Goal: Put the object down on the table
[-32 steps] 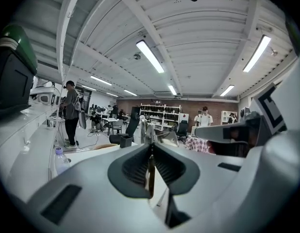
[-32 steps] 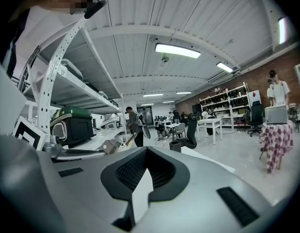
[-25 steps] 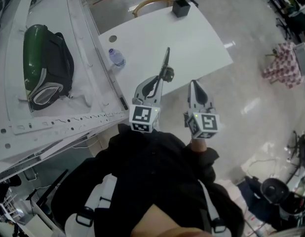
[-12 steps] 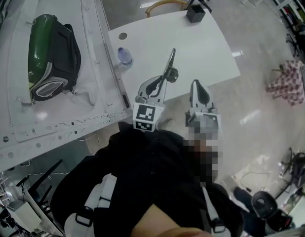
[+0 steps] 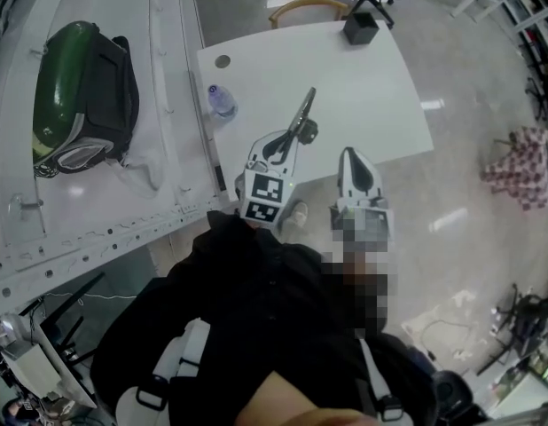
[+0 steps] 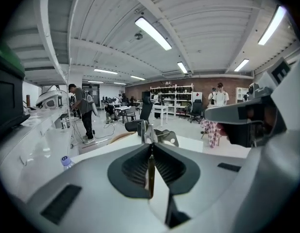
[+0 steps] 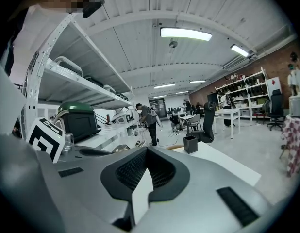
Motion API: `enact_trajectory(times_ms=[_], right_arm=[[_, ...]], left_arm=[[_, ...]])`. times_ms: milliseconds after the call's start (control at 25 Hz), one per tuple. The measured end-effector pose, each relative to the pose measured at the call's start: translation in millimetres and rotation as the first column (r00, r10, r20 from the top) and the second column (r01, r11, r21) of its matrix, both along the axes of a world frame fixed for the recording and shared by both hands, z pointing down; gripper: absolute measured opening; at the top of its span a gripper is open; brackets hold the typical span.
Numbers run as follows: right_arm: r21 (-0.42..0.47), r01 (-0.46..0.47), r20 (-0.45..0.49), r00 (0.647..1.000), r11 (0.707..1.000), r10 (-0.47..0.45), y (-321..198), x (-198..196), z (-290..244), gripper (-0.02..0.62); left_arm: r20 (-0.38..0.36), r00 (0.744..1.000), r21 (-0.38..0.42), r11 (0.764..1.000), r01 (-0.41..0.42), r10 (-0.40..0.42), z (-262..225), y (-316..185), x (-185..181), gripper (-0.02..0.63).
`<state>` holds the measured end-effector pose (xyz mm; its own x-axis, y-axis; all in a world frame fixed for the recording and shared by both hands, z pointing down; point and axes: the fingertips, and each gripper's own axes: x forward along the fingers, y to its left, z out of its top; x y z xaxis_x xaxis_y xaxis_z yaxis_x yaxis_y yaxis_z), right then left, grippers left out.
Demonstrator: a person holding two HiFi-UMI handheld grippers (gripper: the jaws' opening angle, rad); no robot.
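A slim metal tool with a dark round knob sticks out forward from my left gripper, which is shut on it. In the left gripper view the tool stands upright between the closed pads of the left gripper. It hangs above the near edge of the white table. My right gripper is to the right of it, just off the table's near edge, shut with nothing in it. In the right gripper view, the right gripper shows its jaws pressed together.
A clear bottle stands at the table's left edge and a black box at its far corner. A green and black bag lies on the white shelf at left. Chairs stand beyond the table. People stand far off.
The head view has shifted, so the table sits lower and closer in the picture. Both grippers keep their places relative to each other, the left still shut on the tool.
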<state>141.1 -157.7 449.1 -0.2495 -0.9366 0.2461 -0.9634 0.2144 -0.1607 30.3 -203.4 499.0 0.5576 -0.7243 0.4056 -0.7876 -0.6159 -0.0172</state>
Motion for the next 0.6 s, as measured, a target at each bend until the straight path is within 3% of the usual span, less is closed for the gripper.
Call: enact_trajectory(times_ms=[320, 600], right_arm=[[-0.051, 0.032, 0.016, 0.999, 0.998, -0.031, -9, 13, 33, -0.008], [-0.095, 0.064, 0.048, 0.997, 0.993, -0.059, -12, 10, 54, -0.008]], left_arm=[[0.213, 0.975, -0.012, 0.998, -0.065, 0.066, 41, -28, 20, 0.028], [0.399, 0.91, -0.037, 0.993, -0.111, 0.117, 85, -56, 25, 0.026]])
